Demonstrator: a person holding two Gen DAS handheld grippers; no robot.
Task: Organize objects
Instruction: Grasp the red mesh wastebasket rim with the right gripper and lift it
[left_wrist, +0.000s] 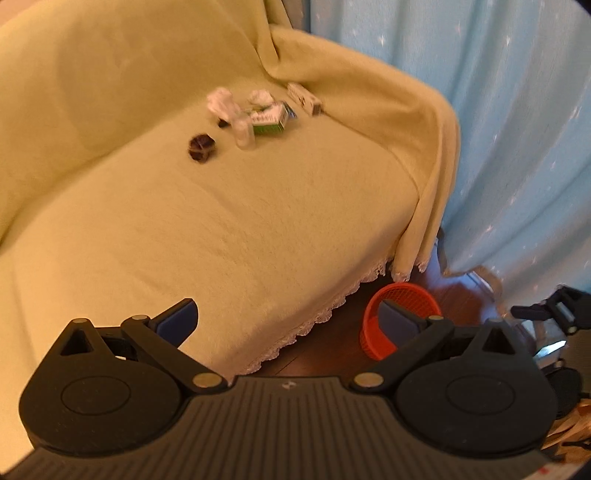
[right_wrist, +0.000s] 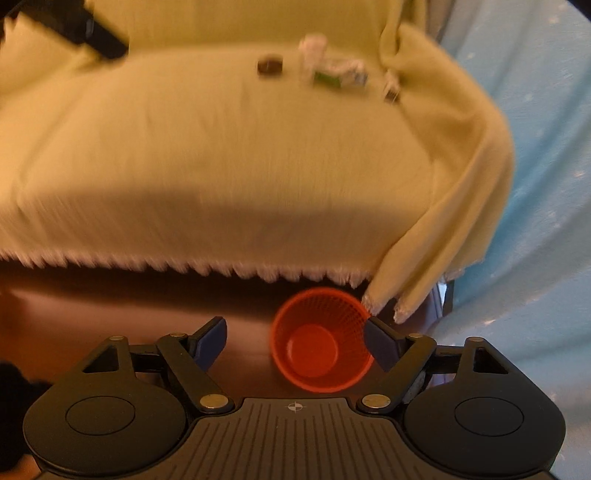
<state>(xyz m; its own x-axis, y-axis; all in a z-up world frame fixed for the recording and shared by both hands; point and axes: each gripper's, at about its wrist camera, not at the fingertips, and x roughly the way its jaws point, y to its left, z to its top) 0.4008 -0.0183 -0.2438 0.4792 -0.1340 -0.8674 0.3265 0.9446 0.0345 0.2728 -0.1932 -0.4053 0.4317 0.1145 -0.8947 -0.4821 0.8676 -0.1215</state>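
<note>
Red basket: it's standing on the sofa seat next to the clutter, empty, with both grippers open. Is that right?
Not quite. The red basket stands on the wooden floor in front of the sofa, not on the seat; the right wrist view shows this. It is empty, and the left gripper and right gripper are both open.
</note>
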